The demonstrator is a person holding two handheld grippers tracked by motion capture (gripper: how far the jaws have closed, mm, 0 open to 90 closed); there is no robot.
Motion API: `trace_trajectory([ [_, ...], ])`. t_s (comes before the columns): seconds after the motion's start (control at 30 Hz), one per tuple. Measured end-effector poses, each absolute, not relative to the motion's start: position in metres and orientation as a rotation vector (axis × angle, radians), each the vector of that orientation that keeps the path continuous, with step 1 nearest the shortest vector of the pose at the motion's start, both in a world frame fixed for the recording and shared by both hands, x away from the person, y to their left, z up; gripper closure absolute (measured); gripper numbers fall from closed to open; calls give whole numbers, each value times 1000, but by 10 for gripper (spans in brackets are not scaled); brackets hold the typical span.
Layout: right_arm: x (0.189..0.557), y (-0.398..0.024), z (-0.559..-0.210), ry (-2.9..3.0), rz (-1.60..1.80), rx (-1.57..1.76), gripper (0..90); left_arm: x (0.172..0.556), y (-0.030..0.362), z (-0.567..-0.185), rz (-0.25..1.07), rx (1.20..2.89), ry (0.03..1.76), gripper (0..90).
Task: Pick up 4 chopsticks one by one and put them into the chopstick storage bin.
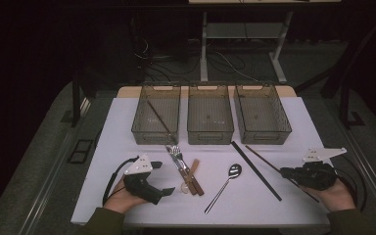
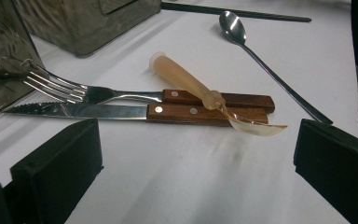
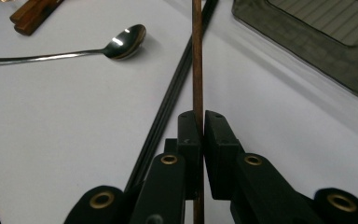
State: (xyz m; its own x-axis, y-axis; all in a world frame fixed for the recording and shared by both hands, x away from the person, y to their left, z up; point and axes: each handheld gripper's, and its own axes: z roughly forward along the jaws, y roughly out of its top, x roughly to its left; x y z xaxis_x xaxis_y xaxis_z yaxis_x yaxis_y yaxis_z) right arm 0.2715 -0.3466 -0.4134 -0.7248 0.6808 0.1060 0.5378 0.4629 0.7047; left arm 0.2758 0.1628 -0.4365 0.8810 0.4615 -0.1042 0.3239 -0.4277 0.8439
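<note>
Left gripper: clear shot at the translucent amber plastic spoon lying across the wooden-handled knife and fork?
Probably yes. The left gripper is open with bare white tablecloth before it, and the translucent amber plastic spoon lies on top, uncovered.

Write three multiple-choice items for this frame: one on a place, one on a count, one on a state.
1. Where does the translucent plastic spoon lie?
A. across the wooden handles of the knife and fork
B. inside the middle bin
C. beside the black chopstick

2. How many clear bins stand at the far side of the table?
A. two
B. three
C. four

3. How does the right gripper stand?
A. wide open above the metal spoon
B. open and empty
C. shut on the brown chopstick

Answers: 1 A, the left gripper view shows it resting crosswise on both handles. 2 B, the high view shows three in a row. 3 C, the right gripper view shows the jaws pressed on the stick.
</note>
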Motion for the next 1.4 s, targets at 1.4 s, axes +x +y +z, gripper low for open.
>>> trace_trajectory([
  [1.4, 297, -285, -398, 2566, 1227, 922, 850, 276, 163, -437, 175, 2054, 574, 5],
])
